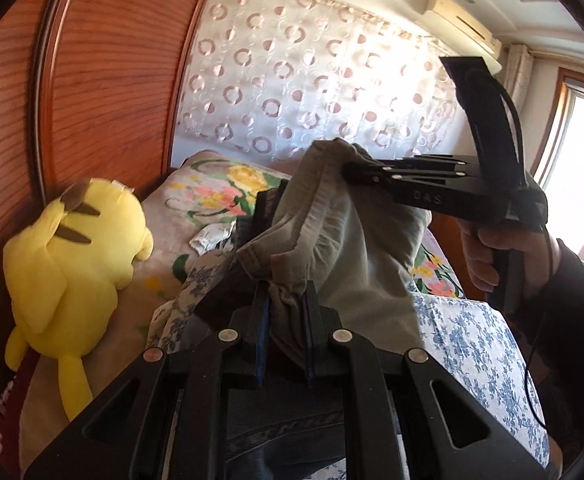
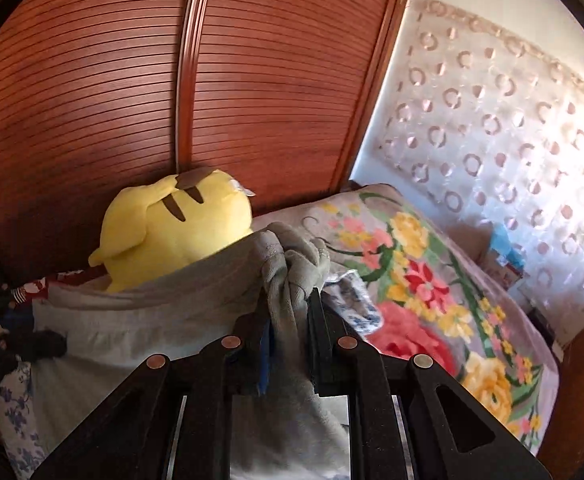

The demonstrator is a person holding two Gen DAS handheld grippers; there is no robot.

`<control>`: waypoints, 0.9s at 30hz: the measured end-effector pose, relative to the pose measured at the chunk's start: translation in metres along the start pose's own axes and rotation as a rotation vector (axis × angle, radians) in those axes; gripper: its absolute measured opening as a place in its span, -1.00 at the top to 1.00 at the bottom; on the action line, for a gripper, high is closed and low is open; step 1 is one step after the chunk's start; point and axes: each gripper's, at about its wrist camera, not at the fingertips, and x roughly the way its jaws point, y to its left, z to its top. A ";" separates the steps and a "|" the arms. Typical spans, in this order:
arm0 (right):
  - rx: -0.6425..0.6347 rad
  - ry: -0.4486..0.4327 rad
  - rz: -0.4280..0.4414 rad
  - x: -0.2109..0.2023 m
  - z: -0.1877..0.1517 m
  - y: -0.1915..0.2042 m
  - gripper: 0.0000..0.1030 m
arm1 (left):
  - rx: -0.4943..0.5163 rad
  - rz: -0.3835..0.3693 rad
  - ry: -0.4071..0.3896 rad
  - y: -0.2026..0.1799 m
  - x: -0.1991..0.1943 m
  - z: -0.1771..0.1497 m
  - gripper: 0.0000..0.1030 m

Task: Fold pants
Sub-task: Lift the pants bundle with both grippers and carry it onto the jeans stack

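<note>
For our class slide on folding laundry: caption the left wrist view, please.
Both tongs, left and right, grip grey-green cotton pants raised above a floral bed beside a yellow plush toy.

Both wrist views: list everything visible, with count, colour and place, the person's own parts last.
pants: one, grey-green, held up over the bed by both grippers
plush toy: one, yellow, on the bed against the wardrobe
wardrobe: one, reddish wood, behind the toy
floral blanket: one, grey with flowers, far end of the bed
blue-flowered sheet: one, white and blue, near side of the bed
curtain: one, white with rings, behind the bed
air conditioner: one, cream, high on the wall
left gripper: black, clamping pants
right gripper: black, clamping pants
</note>
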 end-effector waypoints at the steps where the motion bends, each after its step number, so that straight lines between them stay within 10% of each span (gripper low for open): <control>1: 0.012 0.003 0.012 0.005 0.003 -0.003 0.59 | -0.003 0.002 0.003 0.002 0.001 -0.001 0.71; 13: 0.188 -0.073 -0.022 -0.025 -0.027 -0.028 0.23 | -0.014 0.018 0.046 0.005 0.001 -0.016 0.62; 20: 0.263 -0.077 -0.062 -0.049 -0.068 -0.021 0.16 | -0.001 0.051 0.016 0.008 -0.011 -0.010 -0.38; 27: 0.318 -0.096 -0.040 -0.054 -0.075 -0.011 0.14 | 0.076 0.038 -0.010 -0.014 -0.018 0.000 -0.39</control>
